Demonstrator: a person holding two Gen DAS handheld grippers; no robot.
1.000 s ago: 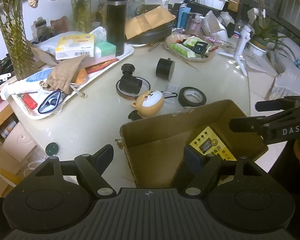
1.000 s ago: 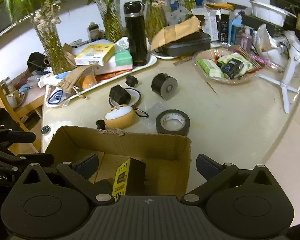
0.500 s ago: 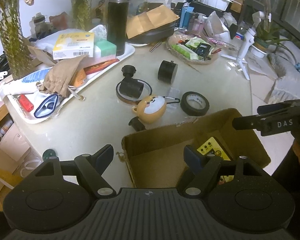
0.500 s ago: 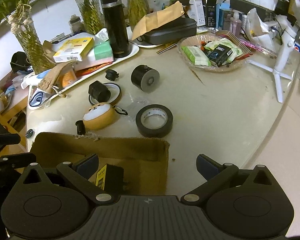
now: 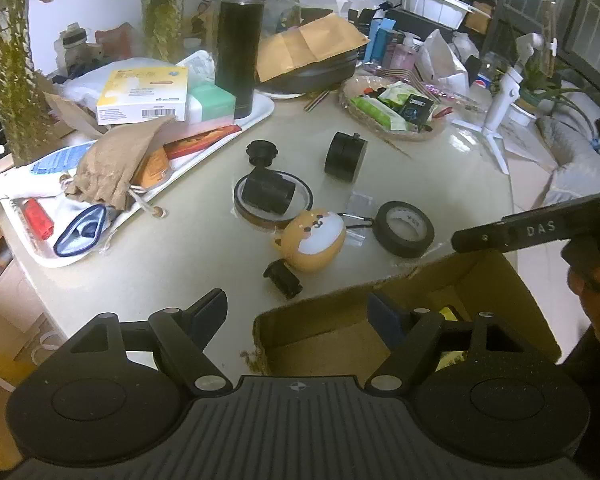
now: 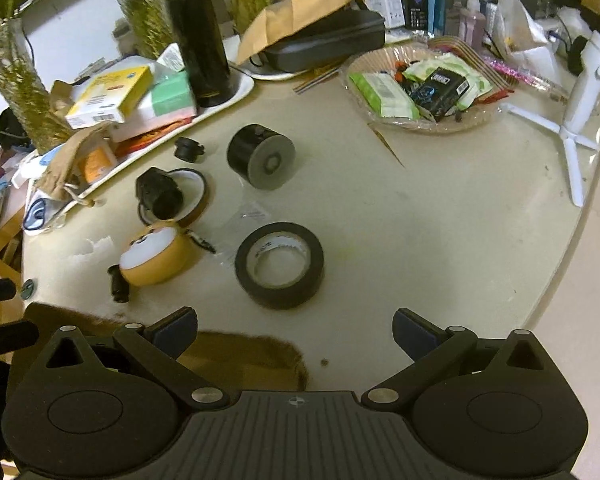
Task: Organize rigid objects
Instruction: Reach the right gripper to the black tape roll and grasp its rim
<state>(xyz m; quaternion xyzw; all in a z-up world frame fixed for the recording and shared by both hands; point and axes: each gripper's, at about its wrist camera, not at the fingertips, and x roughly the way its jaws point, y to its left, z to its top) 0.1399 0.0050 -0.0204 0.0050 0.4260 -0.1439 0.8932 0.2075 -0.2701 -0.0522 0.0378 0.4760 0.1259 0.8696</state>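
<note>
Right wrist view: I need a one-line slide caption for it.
Open right hand-held gripper hovers over a cluttered table, nearest a black tape roll.

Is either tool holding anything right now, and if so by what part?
Nothing is held. The left tool and right tool both stand open and empty above the table.

One tape roll (image 6: 279, 266), one cardboard box (image 5: 384, 322), one flask (image 5: 239, 36)

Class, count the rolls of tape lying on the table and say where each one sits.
2: a black tape roll near the box, and a thin brown tape ring beside the tray, under a black cylinder. Others may be hidden in clutter.
</note>
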